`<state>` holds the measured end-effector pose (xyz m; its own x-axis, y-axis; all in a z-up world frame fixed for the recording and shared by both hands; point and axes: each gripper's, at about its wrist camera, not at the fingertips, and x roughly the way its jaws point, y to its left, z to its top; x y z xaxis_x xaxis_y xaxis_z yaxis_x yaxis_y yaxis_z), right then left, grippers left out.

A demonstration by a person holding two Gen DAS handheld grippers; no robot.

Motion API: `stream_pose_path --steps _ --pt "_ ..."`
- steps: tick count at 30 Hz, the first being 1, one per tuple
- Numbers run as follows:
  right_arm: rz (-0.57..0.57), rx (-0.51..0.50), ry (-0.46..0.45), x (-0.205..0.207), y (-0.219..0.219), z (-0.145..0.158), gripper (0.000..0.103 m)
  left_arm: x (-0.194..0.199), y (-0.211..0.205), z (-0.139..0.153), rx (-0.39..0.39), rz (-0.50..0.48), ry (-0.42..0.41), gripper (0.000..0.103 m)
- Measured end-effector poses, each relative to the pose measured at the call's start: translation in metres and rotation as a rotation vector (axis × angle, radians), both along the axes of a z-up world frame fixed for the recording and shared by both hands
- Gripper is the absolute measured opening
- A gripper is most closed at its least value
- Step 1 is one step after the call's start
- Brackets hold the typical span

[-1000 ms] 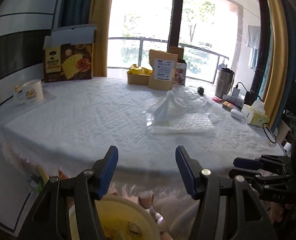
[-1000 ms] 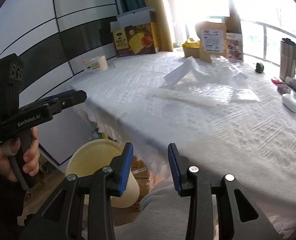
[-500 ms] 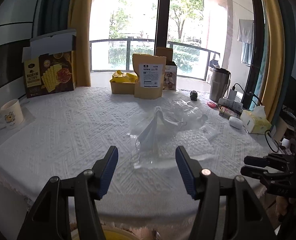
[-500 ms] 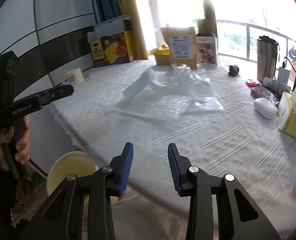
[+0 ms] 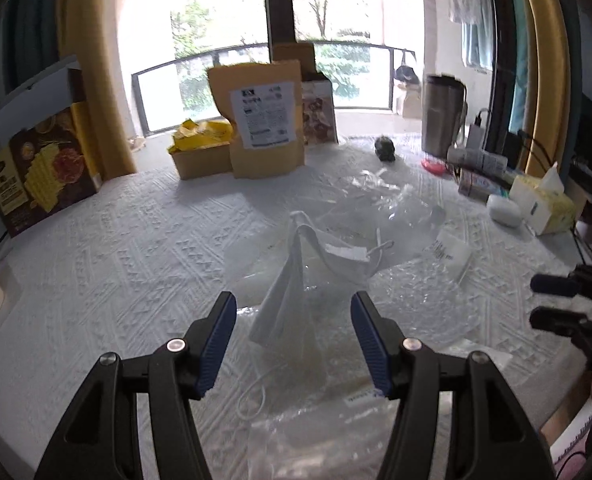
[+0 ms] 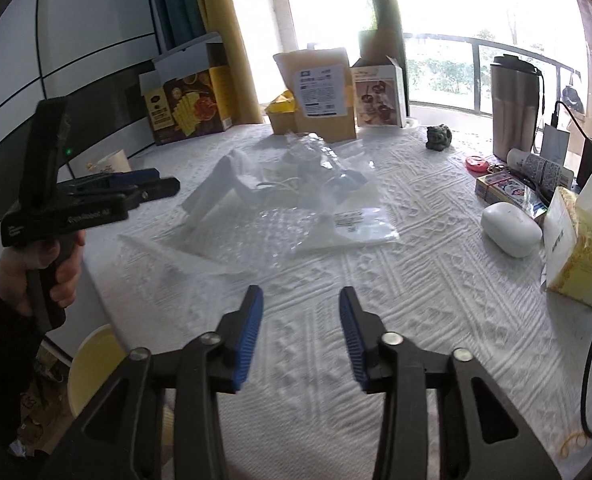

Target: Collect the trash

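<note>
Over plastic wrappers [image 5: 335, 248] — left gripper [image 5: 294, 330] gaping; right gripper [image 6: 300, 334] gaping.

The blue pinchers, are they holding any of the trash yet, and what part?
No, nothing is held. The left gripper is open over the crumpled clear plastic wrap, and the right gripper is open above bare tablecloth.

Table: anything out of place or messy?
Yes. A loose heap of clear plastic wrappers and a white face mask lies crumpled mid-table on the white tablecloth. The boxes, tumbler and tissue box stand upright along the edges. Nothing spilled.
</note>
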<state>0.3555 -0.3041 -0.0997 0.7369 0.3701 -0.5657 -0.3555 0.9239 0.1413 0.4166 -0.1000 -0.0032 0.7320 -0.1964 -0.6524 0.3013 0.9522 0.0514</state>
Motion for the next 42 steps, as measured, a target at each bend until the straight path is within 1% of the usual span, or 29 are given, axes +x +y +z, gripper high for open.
stream_pose_path --steps 3,5,7,9,10,11,12,13,14,15,17,20,23,24,25,26,30,33,36,39,42 --pt "-0.012 -0.006 0.005 0.010 -0.004 0.000 0.044 0.019 -0.009 -0.012 0.024 -0.045 0.067 0.060" --pt "-0.019 -0.010 0.007 0.017 -0.006 0.002 0.044 0.024 -0.015 -0.019 0.049 -0.049 0.081 0.060" --pt "-0.019 -0.016 0.008 0.022 -0.007 0.003 0.044 0.026 -0.018 -0.023 0.068 -0.051 0.065 0.060" --pt "-0.018 -0.022 0.012 0.027 -0.006 0.003 0.045 0.025 -0.020 -0.024 0.068 -0.056 0.052 0.059" --pt "-0.019 -0.026 0.016 0.031 -0.005 0.004 0.045 0.025 -0.021 -0.024 0.068 -0.058 0.047 0.048" --pt "-0.017 -0.029 0.017 0.032 -0.005 0.004 0.045 0.023 -0.021 -0.024 0.066 -0.063 0.044 0.029" --pt "-0.015 -0.033 0.015 0.034 -0.003 0.006 0.045 0.022 -0.020 -0.025 0.058 -0.063 0.052 0.022" --pt "-0.014 -0.041 0.011 0.036 -0.001 0.008 0.045 0.022 -0.019 -0.026 0.049 -0.064 0.057 0.018" --pt "-0.014 -0.047 0.008 0.038 0.000 0.009 0.045 0.023 -0.018 -0.027 0.041 -0.069 0.056 0.016" --pt "-0.011 -0.050 0.007 0.041 0.001 0.011 0.045 0.022 -0.017 -0.028 0.036 -0.067 0.053 0.010" --pt "-0.005 -0.049 0.010 0.046 0.004 0.013 0.045 0.021 -0.012 -0.028 0.016 -0.061 0.050 0.006" --pt "-0.004 -0.054 0.015 0.055 0.007 0.015 0.045 0.014 -0.001 -0.022 -0.020 -0.039 0.017 0.003" --pt "0.008 -0.064 0.012 0.064 0.013 0.021 0.045 0.004 0.014 -0.013 -0.059 -0.009 -0.017 0.003" --pt "0.013 -0.070 0.013 0.066 0.015 0.022 0.046 0.002 0.018 -0.010 -0.066 -0.002 -0.021 0.003" --pt "0.021 -0.080 0.023 0.072 0.017 0.022 0.052 -0.002 0.023 -0.007 -0.072 0.004 -0.032 0.003" --pt "0.022 -0.093 0.037 0.078 0.019 0.022 0.053 -0.006 0.027 -0.003 -0.074 0.010 -0.048 0.003" --pt "0.019 -0.177 0.055 0.096 0.028 0.021 0.053 -0.017 0.050 0.010 -0.105 0.047 -0.098 0.003" --pt "0.024 -0.201 0.057 0.109 0.032 0.024 0.053 -0.024 0.066 0.017 -0.117 0.078 -0.139 0.003" --pt "0.006 -0.232 0.053 0.128 0.037 0.025 0.053 -0.030 0.078 0.021 -0.125 0.096 -0.176 0.003" --pt "-0.003 -0.239 0.063 0.143 0.041 0.023 0.053 -0.033 0.086 0.020 -0.128 0.107 -0.187 0.003" --pt "0.018 -0.228 0.083 0.153 0.047 0.018 0.053 -0.037 0.091 0.018 -0.141 0.112 -0.188 0.003"
